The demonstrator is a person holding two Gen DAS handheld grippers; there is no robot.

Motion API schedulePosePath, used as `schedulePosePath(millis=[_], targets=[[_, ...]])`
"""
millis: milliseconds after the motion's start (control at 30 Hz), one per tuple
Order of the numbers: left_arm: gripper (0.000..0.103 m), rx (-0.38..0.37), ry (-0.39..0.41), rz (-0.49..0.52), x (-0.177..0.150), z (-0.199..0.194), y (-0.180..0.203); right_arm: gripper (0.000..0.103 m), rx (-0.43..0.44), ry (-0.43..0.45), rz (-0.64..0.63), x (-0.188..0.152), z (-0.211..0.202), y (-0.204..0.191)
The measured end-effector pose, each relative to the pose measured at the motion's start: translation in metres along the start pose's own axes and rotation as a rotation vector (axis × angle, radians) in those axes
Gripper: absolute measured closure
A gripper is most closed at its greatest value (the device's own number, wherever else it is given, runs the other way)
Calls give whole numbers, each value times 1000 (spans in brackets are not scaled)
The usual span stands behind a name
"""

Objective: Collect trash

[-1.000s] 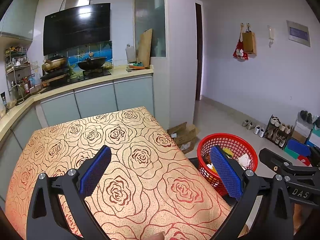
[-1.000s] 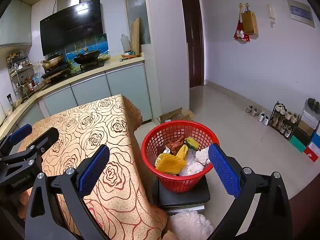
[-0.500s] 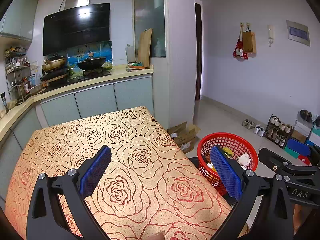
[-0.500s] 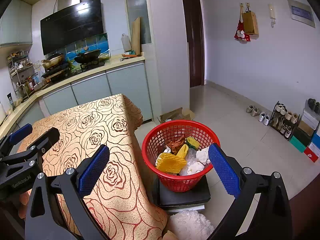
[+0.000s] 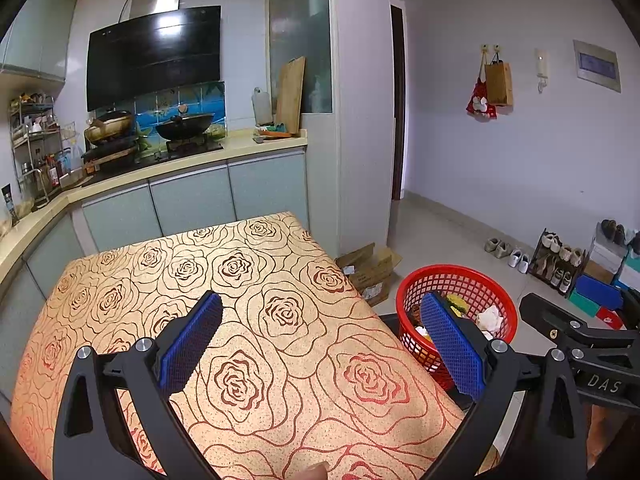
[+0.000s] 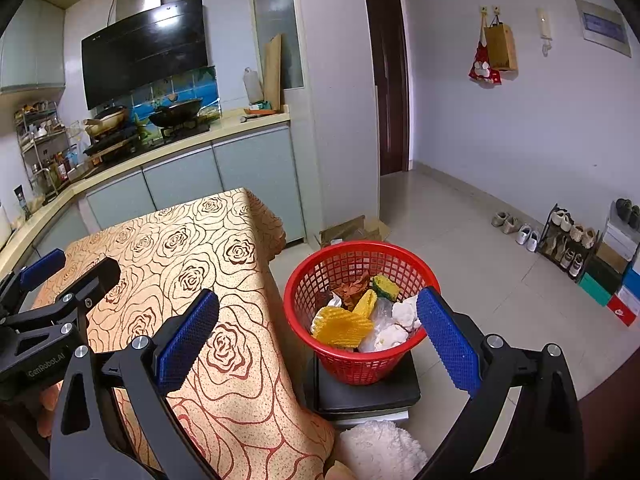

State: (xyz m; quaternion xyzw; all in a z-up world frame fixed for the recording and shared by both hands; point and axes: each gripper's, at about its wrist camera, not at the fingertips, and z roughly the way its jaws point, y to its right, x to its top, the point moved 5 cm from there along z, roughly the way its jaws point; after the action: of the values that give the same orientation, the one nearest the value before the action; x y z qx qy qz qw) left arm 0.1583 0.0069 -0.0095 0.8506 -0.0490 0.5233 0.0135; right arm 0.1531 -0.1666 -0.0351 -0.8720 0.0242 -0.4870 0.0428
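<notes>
A red mesh basket (image 6: 356, 264) stands on a dark stool beside the table, holding yellow foam netting (image 6: 340, 324), a yellow-green sponge (image 6: 385, 286), brown scraps and white crumpled paper (image 6: 404, 314). In the left wrist view the basket (image 5: 472, 280) shows past the table's right edge. My left gripper (image 5: 320, 320) hangs open above the rose-patterned tablecloth (image 5: 256, 292) with nothing between its blue pads. Open and empty too, my right gripper (image 6: 318, 312) hovers near the table's right edge (image 6: 256, 320), its right pad in front of the basket rim.
A kitchen counter (image 5: 192, 160) with woks runs behind the table. A cardboard box (image 5: 368, 268) lies on the floor by the pillar. Shoes and a shoe rack (image 6: 568, 240) line the right wall. A white fluffy item (image 6: 380, 448) sits below the stool.
</notes>
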Motion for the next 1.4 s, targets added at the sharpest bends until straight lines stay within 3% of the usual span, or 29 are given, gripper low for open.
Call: schedulePosePath(millis=[1400], targets=[[7, -20, -2, 11, -3, 1, 5, 7, -2, -28, 19, -10, 7, 1]])
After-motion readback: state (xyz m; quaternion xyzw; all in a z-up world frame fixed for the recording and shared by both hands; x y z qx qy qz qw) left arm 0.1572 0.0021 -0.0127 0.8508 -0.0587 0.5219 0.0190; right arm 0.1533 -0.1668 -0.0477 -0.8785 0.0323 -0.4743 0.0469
